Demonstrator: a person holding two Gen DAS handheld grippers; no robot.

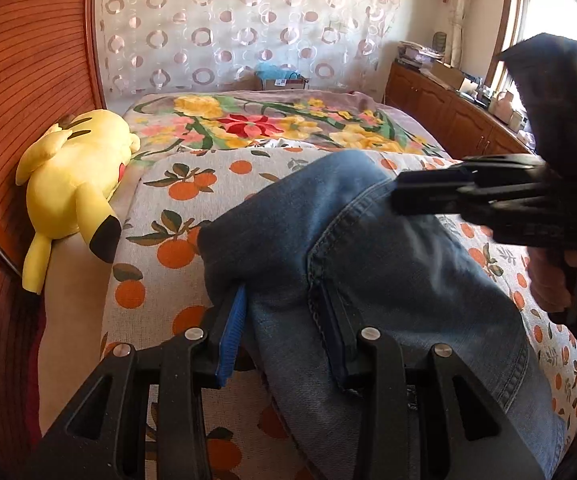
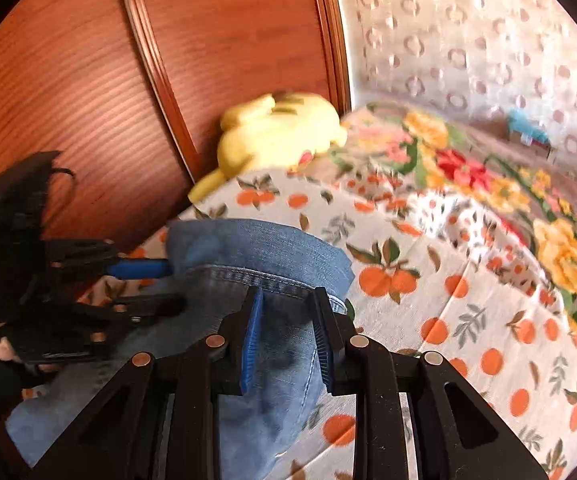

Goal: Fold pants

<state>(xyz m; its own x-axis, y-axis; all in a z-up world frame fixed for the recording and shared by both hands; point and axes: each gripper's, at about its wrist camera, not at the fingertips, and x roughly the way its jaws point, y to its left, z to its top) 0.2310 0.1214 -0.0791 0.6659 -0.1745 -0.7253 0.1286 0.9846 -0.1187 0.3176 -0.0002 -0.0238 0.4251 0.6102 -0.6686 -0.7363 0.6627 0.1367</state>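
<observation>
Running toward twelve o'clock on the bed [image 1: 160,208], the folded pants [image 1: 368,264] are pinched at their left edge by the left gripper [image 1: 288,344], while denim sits between the right gripper [image 2: 288,344] fingers, whose clamping cannot be told.

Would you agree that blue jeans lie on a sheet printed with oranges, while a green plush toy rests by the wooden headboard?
Not quite: the plush toy is yellow, not green, as the left wrist view shows clearly. The rest holds: the blue jeans lie on the sheet printed with oranges, and the toy rests by the wooden headboard.
</observation>
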